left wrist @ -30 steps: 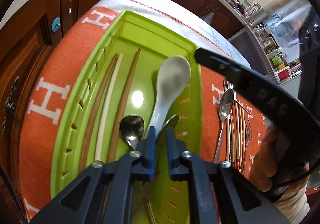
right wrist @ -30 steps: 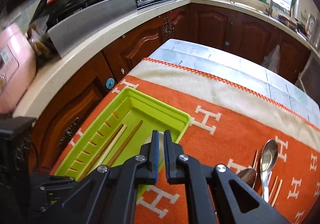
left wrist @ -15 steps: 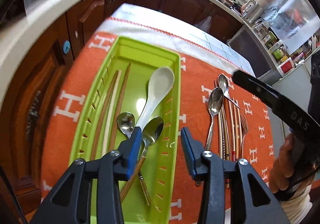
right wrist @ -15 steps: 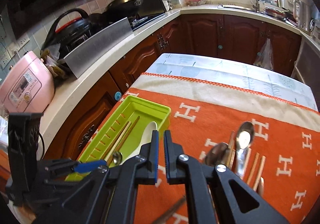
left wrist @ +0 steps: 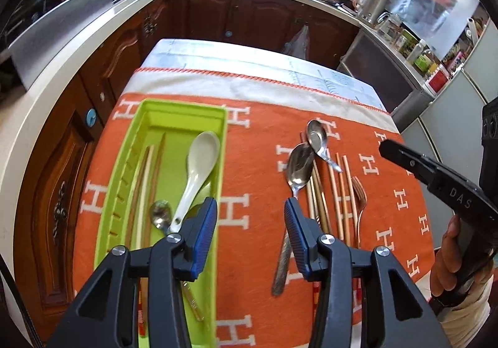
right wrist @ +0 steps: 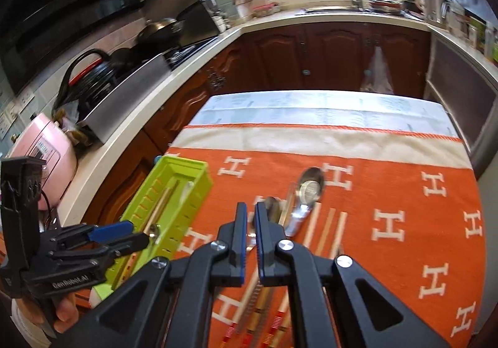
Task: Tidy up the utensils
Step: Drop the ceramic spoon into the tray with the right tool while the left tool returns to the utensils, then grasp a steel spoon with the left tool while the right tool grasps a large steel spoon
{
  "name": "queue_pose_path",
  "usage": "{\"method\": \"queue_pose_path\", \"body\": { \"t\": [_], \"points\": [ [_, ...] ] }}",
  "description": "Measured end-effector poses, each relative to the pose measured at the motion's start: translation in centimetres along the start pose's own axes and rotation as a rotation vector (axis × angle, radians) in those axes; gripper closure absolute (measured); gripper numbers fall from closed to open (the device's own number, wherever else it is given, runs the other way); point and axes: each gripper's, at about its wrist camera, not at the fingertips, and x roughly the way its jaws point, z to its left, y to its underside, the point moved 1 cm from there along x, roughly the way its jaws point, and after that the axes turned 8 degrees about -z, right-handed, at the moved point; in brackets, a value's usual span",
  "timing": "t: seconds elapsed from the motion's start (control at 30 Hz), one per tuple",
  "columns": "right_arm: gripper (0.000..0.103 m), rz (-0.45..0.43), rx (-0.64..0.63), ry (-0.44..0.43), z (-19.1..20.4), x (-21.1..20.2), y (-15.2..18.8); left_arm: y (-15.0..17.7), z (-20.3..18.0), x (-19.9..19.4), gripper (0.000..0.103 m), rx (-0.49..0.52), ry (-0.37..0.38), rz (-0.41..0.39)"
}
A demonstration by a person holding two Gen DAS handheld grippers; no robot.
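Observation:
A lime green utensil tray (left wrist: 124, 161) lies on the left of the orange cloth; it also shows in the right wrist view (right wrist: 199, 189). It holds chopsticks (left wrist: 146, 180), a white ceramic spoon (left wrist: 196, 167) and a small metal spoon (left wrist: 160, 214). To its right lie loose metal spoons (left wrist: 300, 164), chopsticks (left wrist: 339, 192) and a fork (left wrist: 361, 195). My left gripper (left wrist: 250, 217) is open and empty, raised between tray and loose pile. My right gripper (right wrist: 250, 226) is shut and empty above the loose spoons (right wrist: 309, 189).
The orange cloth (left wrist: 258, 136) with white H marks covers a small table with a pale far strip. Dark wood cabinets and a white counter (left wrist: 46, 77) run close on the left and behind. A pink rice cooker (right wrist: 46, 155) sits on the counter.
My left gripper let go of a metal spoon into the tray, opened wide, and rose back to the right. My right gripper pulled back and higher, staying shut.

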Motion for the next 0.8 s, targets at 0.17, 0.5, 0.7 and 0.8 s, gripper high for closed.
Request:
{"method": "queue_pose_path", "body": {
  "t": [0.17, 0.5, 0.7, 0.8],
  "points": [
    [0.098, 0.009, 0.069, 0.019, -3.2, 0.2, 0.1, -1.0, -1.9, 2.3, 0.055, 0.035, -0.005, 0.026],
    [0.080, 0.073, 0.266, -0.008, -9.0, 4.7, 0.7, -1.6, -4.1, 10.6, 0.047, 0.060, -0.018, 0.153],
    [0.080, 0.117, 0.290, -0.005, -10.1, 8.5, 0.7, -1.5, -4.6, 13.9, 0.045, 0.071, -0.038, 0.191],
    [0.080, 0.143, 0.275, 0.010, -10.1, 10.7, 0.7, -1.7, -5.0, 14.3, 0.037, 0.098, -0.053, 0.174]
  ]
}}
